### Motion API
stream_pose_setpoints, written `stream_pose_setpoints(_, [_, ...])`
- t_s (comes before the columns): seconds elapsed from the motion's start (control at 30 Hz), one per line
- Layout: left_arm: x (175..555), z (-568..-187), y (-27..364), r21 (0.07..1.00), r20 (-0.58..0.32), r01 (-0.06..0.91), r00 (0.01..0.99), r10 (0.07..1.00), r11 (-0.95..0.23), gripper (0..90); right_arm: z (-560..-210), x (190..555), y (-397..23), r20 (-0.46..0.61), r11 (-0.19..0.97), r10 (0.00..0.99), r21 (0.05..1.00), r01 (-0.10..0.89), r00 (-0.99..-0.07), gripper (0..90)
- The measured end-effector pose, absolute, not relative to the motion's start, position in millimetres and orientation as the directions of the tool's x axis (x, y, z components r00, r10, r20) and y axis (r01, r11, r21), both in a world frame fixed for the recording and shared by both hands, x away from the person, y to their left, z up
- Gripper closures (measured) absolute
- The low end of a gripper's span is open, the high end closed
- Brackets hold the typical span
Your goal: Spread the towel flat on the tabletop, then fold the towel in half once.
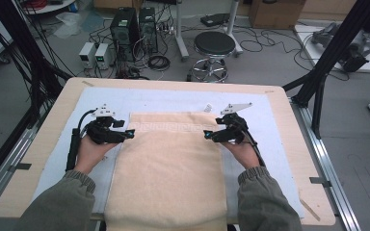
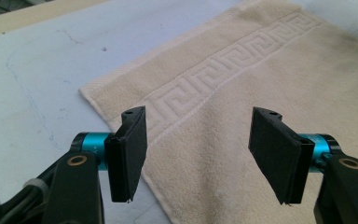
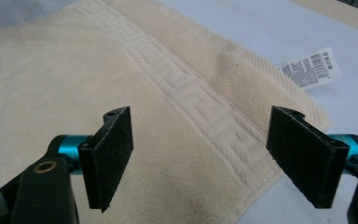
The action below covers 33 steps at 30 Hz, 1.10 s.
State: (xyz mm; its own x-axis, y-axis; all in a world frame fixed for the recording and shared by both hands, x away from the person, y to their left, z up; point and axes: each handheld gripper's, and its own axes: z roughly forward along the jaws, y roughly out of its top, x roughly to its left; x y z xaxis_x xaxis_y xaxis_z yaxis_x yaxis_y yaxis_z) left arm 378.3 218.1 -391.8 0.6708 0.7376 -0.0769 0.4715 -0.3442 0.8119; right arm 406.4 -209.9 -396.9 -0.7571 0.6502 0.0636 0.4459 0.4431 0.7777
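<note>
Cream towel (image 1: 168,168), with a raised Greek-key band woven across the far end. Pale blue-white cloth (image 1: 265,113) beneath, on a light wood surface (image 1: 48,130). White label (image 3: 311,68), printed black. Black tools, left (image 2: 198,156) and right (image 3: 214,158), teal collars behind the pads.

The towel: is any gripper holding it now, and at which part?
Nothing is held. The left gripper and the right gripper both stand open above the far corners of the towel, pads clear of the cloth.

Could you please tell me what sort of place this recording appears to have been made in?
Most likely a robotics or data-collection lab: computer towers and tangled cables sit on the floor behind the wooden table, and black framing struts flank it.
</note>
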Motion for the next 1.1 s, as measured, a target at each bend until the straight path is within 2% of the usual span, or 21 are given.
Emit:
stream_pose_setpoints(0.57, [382.7, -398.6, 214.8, 0.808, -0.038, 0.459, 0.667, 0.744, -0.370, 36.8, -404.2, 404.8, -209.6, 0.031, 0.485, 0.651, 0.752, 0.446, -0.759, 20.8])
stream_pose_setpoints(0.87, [400.2, -422.0, 214.2, 0.776, -0.045, 0.509, 0.633, 0.773, -0.372, 37.5, -416.4, 415.2, -211.6, 0.017, 0.485, 0.682, 0.738, 0.469, -0.732, 20.9])
stream_pose_setpoints(1.1, [406.8, -436.1, 211.1, 0.753, -0.017, 0.523, 0.623, 0.782, -0.400, 38.8, -430.3, 423.5, -214.9, 0.034, 0.468, 0.707, 0.726, 0.504, -0.706, 27.3])
